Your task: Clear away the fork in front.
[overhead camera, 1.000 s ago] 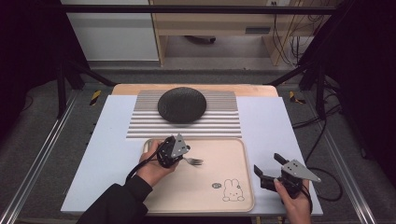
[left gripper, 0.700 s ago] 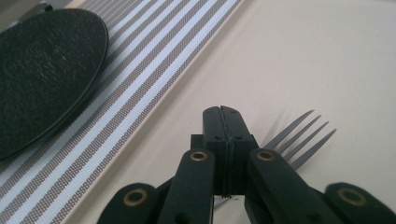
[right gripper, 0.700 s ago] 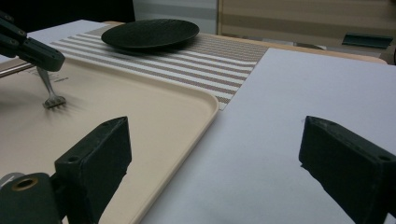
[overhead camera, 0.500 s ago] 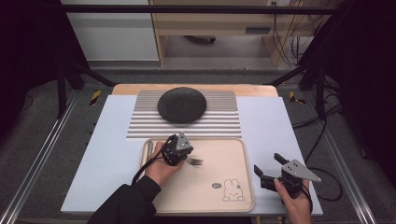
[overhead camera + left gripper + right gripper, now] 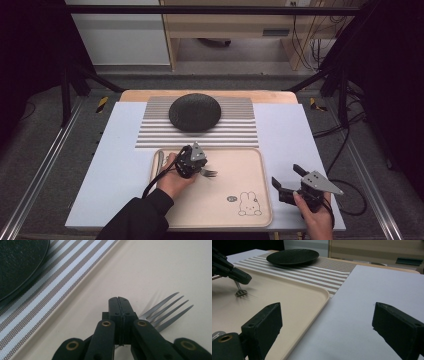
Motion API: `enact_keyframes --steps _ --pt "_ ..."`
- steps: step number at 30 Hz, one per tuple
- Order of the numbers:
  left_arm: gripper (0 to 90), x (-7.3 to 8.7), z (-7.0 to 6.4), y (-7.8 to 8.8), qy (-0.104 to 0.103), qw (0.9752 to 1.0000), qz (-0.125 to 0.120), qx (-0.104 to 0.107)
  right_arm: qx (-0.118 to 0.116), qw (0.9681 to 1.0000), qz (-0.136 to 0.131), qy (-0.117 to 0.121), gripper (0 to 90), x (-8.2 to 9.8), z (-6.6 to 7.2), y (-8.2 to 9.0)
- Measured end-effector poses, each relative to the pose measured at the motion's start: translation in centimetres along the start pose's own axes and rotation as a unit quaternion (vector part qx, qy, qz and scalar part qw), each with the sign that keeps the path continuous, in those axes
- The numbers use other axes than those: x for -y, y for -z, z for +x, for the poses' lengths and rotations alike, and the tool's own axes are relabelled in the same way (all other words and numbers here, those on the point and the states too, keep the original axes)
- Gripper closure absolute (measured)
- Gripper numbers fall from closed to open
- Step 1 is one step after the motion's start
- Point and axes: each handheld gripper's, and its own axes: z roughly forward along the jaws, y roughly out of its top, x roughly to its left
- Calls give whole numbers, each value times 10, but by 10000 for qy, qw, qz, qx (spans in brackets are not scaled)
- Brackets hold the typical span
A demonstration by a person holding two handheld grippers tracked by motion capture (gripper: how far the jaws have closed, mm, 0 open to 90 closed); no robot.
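Right gripper (image 5: pixel 287 180): lower right of the high view, held in the person's hand over the pale grey mat, just right of the tray's right rim. Its jaws stand wide apart with nothing between them; in the right gripper view they rise at the bottom left and bottom right, bare mat and tray edge between.

Rabbit drawing (image 5: pixel 248 204): printed near the tray's lower right corner, low centre of the high view, well apart from both grippers.

Tray (image 5: pixel 235 165): beige, with rounded corners, in the lower middle of the high view, lying on the mat. Its raised rim crosses the right gripper view from the lower left up to the centre.

Left gripper (image 5: pixel 196 162): just left of centre in the high view, over the tray's upper left part, a dark sleeve and hand behind it. Its jaws are pressed together on the fork's neck; in the left gripper view the pads meet at the centre.

Fork (image 5: pixel 167 310): silver, pinched by the left gripper. Its four tines stick out right of the jaws in the left gripper view. In the right gripper view, at the left edge, the tines point down at the tray; whether they touch it I cannot tell.

Striped mat (image 5: pixel 235 127): grey and white, above the tray in the high view's middle.

Plate (image 5: pixel 195 112): dark, round, on the striped mat, upper centre of the high view.
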Motion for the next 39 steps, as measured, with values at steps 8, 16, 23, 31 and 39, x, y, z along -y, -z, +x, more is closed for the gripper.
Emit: enact_keyframes --steps 8,16,23,31,39 --pt "900 5 -2 -6 -20 9997 207 -112 -21 10000 -1 12 94 0 1 0" --pt "900 9 -3 2 -1 9995 312 -8 -29 10000 -2 16 93 0 0 0" --pt "900 18 -8 13 -84 9993 357 97 -38 10000 13 5 91 0 1 0" --pt "900 32 -12 28 -164 9990 356 213 -54 10000 30 -26 89 0 1 -1" --pt "900 49 -12 42 -84 9992 282 278 -55 10000 47 -9 87 0 2 -1"
